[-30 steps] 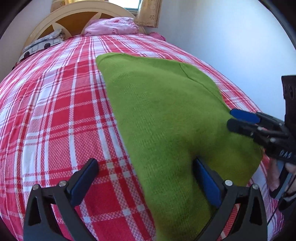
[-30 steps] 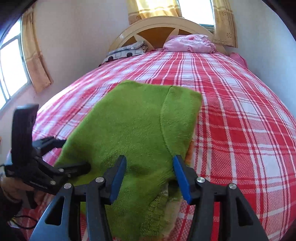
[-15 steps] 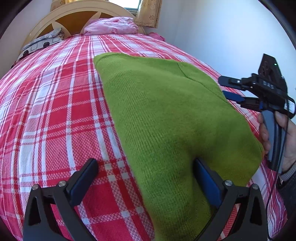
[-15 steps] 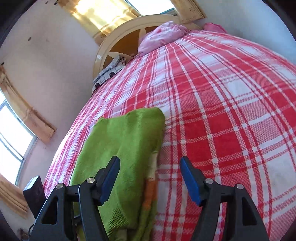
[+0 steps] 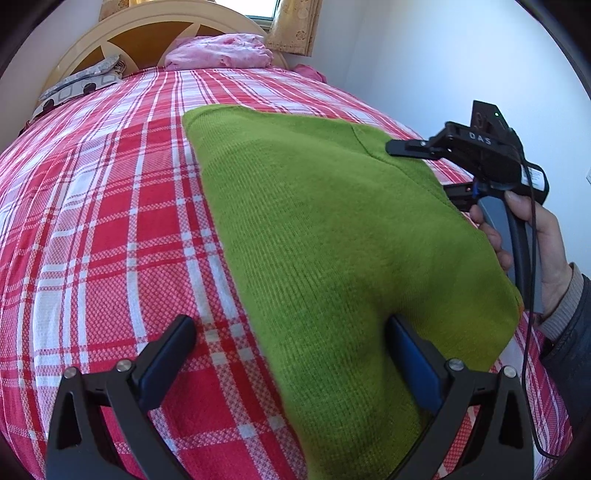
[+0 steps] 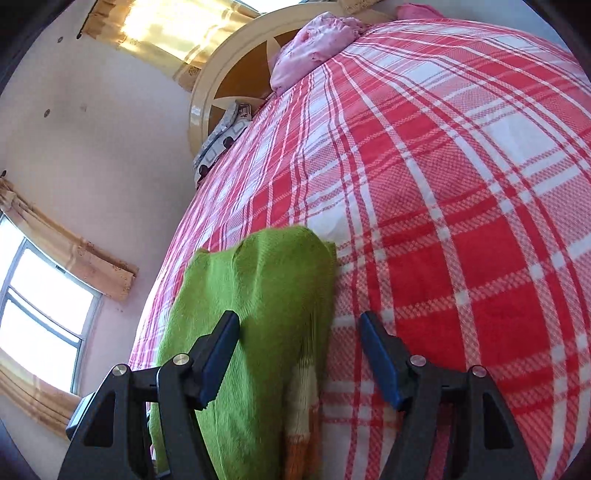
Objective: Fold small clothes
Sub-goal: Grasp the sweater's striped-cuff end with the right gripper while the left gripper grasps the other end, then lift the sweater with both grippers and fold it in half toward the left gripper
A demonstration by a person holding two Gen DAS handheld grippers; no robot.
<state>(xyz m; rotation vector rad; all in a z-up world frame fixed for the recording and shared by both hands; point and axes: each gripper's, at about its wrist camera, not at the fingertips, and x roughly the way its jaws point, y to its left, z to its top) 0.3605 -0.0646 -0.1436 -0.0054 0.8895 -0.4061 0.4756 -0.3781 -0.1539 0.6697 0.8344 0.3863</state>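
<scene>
A green knitted garment [image 5: 325,236] lies folded flat on the red plaid bed [image 5: 103,221]. My left gripper [image 5: 291,354] is open low over its near left edge, one finger over the bedspread, the other over the knit. My right gripper [image 5: 424,170], held in a hand, hovers open over the garment's far right edge. In the right wrist view the right gripper [image 6: 299,354] is open over the garment's right edge [image 6: 266,295], where a cream and orange band [image 6: 303,417] shows.
A pink bundle [image 5: 221,51] and a patterned pillow [image 5: 77,88] lie at the headboard [image 5: 147,33]. A white wall [image 5: 443,55] runs along the bed's right side. Curtained windows [image 6: 44,325] are on the left wall.
My right gripper has lifted off the garment's right side and tilted, moving toward its far right edge. The left gripper has stayed where it was, open.
</scene>
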